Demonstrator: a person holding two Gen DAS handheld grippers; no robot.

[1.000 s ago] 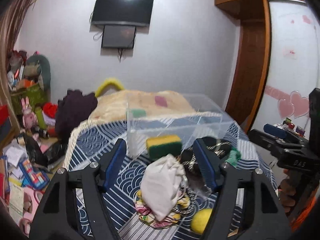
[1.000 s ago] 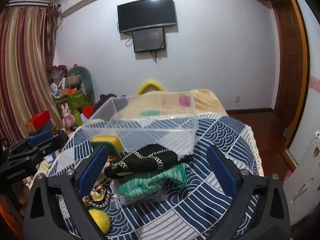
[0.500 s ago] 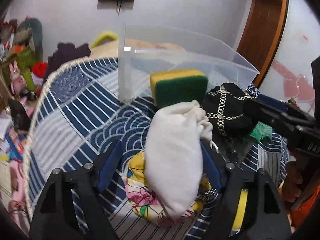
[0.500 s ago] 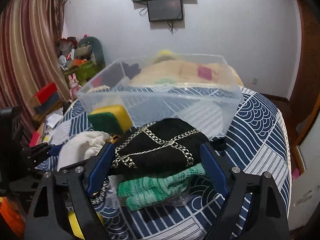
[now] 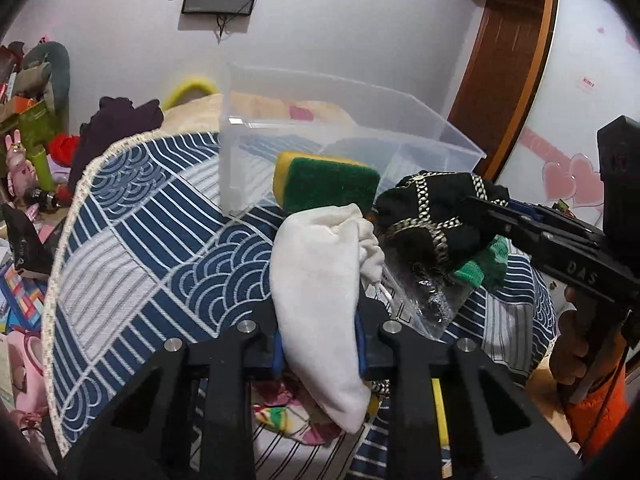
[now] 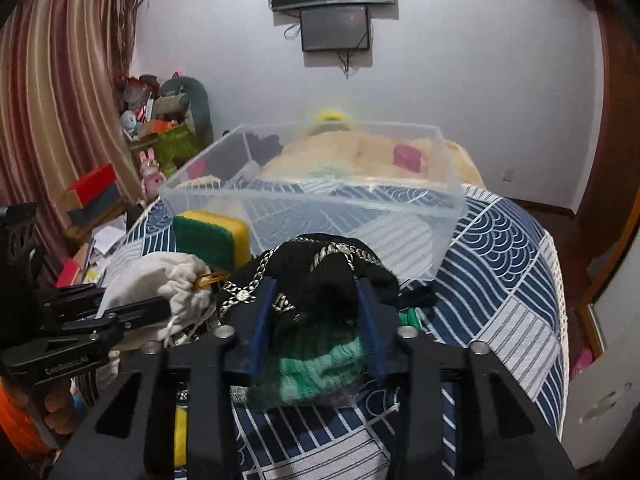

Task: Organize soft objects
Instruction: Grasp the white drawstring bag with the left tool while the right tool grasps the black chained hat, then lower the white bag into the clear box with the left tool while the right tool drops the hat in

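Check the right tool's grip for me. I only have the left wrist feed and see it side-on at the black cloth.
Observer: The right tool is shut on the black cloth; both blue pads press into it.
Operator: Green knit caught too?
Observer: The green knit lies under the black cloth, low between the pads. I cannot tell if it is pinched.
Operator: What's ahead of that tool?
Observer: The clear bin stands straight ahead with its top open. The sponge and the white pouch sit to the left of that line.
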